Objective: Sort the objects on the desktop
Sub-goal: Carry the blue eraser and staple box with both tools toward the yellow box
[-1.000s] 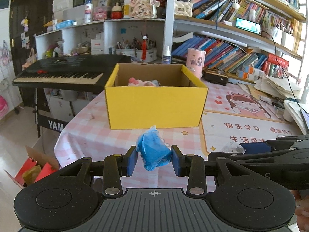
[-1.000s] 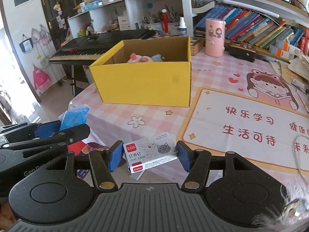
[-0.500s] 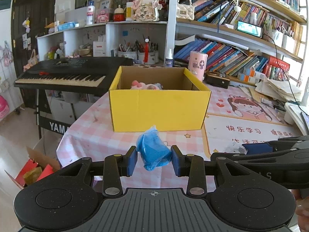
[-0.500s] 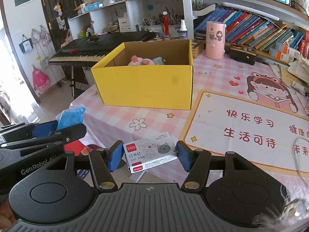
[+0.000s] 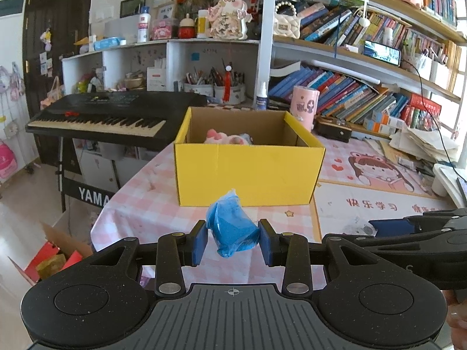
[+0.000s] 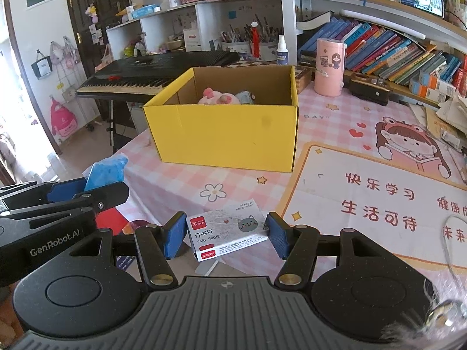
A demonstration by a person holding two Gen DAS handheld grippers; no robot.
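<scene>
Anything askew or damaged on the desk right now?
Nothing damaged or spilled. The yellow box sits upright and open, toys inside. Each tool grips squarely: left tool on the blue packet, right tool on the staples box.

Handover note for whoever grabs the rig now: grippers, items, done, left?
Left gripper: shut on the crumpled blue plastic bag, held above the table edge.
Right gripper: shut on the white staple box with a cat picture.
Open yellow cardboard box ahead on the pink checked tablecloth already holds a pink plush toy.
Left: drop both items in.
</scene>
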